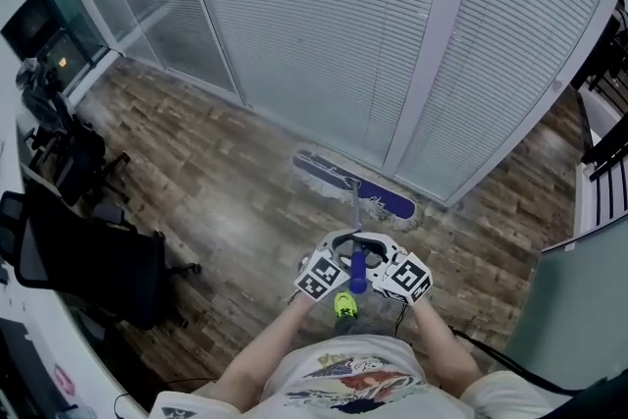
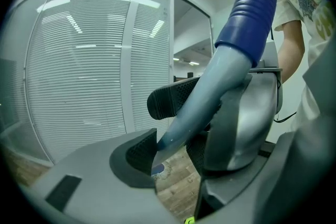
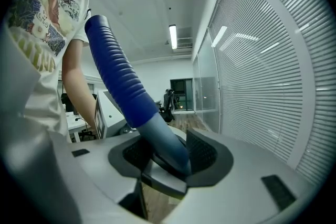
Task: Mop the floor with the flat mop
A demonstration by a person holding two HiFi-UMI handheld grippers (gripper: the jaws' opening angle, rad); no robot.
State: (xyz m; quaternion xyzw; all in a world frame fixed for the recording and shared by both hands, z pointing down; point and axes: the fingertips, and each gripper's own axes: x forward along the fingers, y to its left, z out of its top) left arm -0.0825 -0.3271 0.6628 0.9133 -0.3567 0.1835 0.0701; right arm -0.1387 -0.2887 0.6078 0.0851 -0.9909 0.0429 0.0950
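Both of your grippers are clamped on the mop handle [image 1: 355,211]. In the head view the left gripper [image 1: 322,275] and the right gripper [image 1: 404,278] sit just beside each other in front of your body, with their marker cubes turned up to the camera. The ribbed blue sleeve [image 1: 358,272] of the handle stands between them.

In the left gripper view, the left gripper [image 2: 167,128] has its black pads [image 2: 137,153] with a fine grid texture closed on the smooth grey-blue tube of the handle [image 2: 210,86]. The tube goes slanted up into the blue ribbed sleeve [image 2: 254,2].

In the right gripper view, the right gripper [image 3: 169,157] presses its dotted pads [image 3: 206,152] on the same round tube [image 3: 160,136] from both sides, just under the ribbed part [image 3: 118,76].

The flat mop head [image 1: 355,186] lies flat on the wood-look plank floor [image 1: 226,182], at the foot of the glass wall with the white horizontal blinds [image 1: 324,15]. It is a long narrow pad, blue in the middle with a pale fringe around the edge (the thin pole joins it near the centre).

A black office chair [image 1: 98,265] stands well apart on your left.
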